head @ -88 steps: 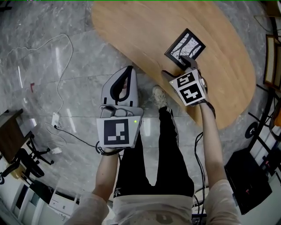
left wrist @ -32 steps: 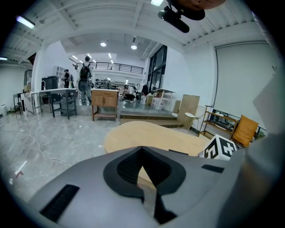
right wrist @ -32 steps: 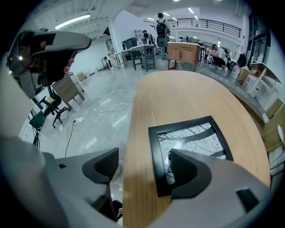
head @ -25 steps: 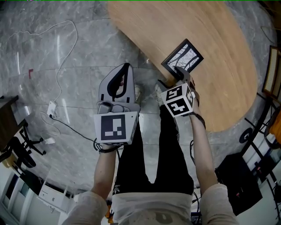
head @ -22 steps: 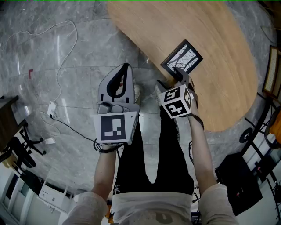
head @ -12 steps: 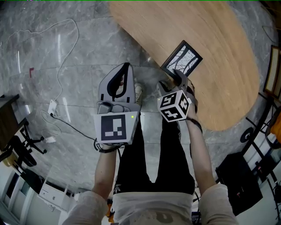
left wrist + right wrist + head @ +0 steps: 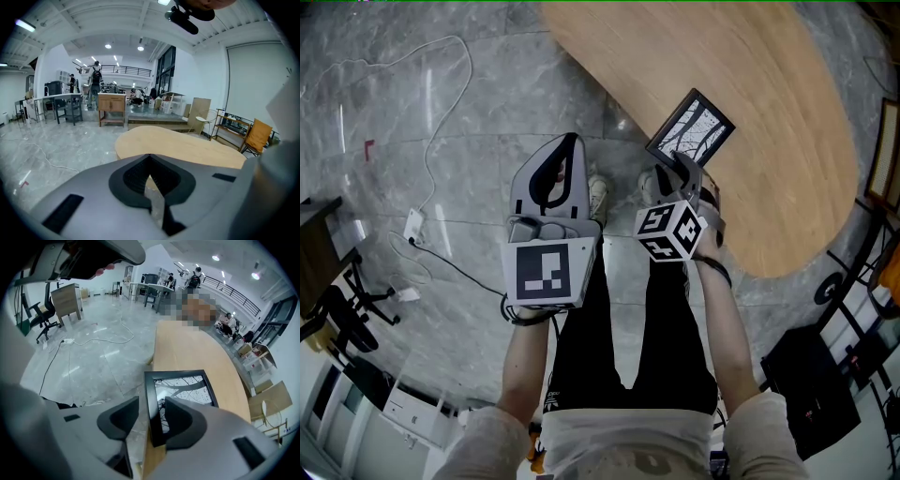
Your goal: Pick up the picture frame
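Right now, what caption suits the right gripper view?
Right tool, jaws just closing, straddles the picture frame at the table edge.

Matt wooden table (image 7: pixel 778 103), glossy marble floor (image 7: pixel 487 103)

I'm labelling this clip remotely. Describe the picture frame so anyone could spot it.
Find the oval wooden table, then its edge nearest the person. The picture frame sits there: black-bordered, with a black-and-white branch print, its edge between the right tool's jaws, which have just been closing. Nothing else is on the tabletop.
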### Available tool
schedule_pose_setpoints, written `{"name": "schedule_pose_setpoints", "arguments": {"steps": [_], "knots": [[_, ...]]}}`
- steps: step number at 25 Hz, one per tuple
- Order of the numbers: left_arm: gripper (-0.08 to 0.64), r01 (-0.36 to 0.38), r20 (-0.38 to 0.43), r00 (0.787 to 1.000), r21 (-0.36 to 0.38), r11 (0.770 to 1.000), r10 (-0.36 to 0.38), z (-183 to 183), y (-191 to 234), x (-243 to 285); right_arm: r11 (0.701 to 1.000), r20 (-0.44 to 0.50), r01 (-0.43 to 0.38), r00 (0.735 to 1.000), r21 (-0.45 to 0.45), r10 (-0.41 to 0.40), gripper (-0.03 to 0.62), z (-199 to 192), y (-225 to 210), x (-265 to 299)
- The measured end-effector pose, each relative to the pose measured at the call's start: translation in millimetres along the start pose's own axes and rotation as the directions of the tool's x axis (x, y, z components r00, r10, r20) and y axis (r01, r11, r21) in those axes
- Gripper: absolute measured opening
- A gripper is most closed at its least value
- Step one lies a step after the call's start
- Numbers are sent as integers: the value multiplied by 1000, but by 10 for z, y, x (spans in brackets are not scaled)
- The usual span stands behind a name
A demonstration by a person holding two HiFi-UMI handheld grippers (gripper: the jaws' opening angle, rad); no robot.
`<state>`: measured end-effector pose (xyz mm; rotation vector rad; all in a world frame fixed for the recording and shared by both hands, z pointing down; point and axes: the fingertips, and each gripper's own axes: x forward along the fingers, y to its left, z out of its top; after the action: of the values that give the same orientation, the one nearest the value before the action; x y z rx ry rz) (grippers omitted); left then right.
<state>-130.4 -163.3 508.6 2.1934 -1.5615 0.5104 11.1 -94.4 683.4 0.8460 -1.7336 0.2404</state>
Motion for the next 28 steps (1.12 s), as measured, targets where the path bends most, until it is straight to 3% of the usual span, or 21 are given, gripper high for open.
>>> {"name": "schedule_pose_setpoints", "arguments": {"steps": [17,28], "knots": [[8,-4,-4,1000,8,1000,4,-79,98,-46,988,7,148,989,-48,-148,100,-10,-22,5],[8,0,2,1000,2,1000,0,-43,134,-57,991,13,128,992,-46,-128,81,58,38,-63]]}}
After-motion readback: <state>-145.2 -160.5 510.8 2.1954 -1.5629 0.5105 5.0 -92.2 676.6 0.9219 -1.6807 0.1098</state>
